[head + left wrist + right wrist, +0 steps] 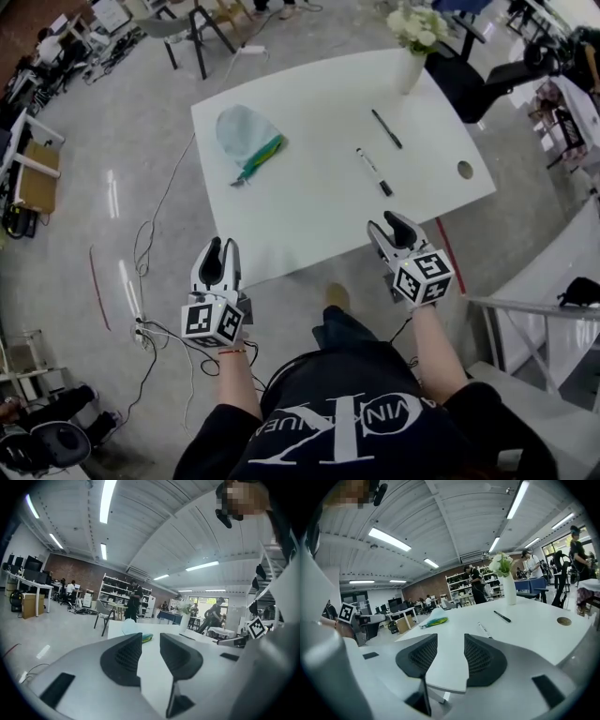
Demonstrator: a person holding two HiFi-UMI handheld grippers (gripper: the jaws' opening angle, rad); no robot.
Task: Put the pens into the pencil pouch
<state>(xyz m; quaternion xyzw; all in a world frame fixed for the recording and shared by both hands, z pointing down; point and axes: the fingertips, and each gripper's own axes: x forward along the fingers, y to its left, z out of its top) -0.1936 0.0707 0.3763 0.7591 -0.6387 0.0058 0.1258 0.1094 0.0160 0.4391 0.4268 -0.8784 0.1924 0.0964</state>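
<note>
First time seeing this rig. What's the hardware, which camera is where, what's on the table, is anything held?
No robot: a person holds a two-jaw gripper in each hand. The head view comes from a camera on the person's head, looking steeply down; the left gripper shows at its left, the right gripper at its right. The other two pictures come from cameras riding on each gripper, looking along its jaws. On the white table lie a pale blue pencil pouch, a black pen and a white pen with a dark cap; a vase of white flowers stands at the far edge. Both grippers are open and hold nothing.
</note>
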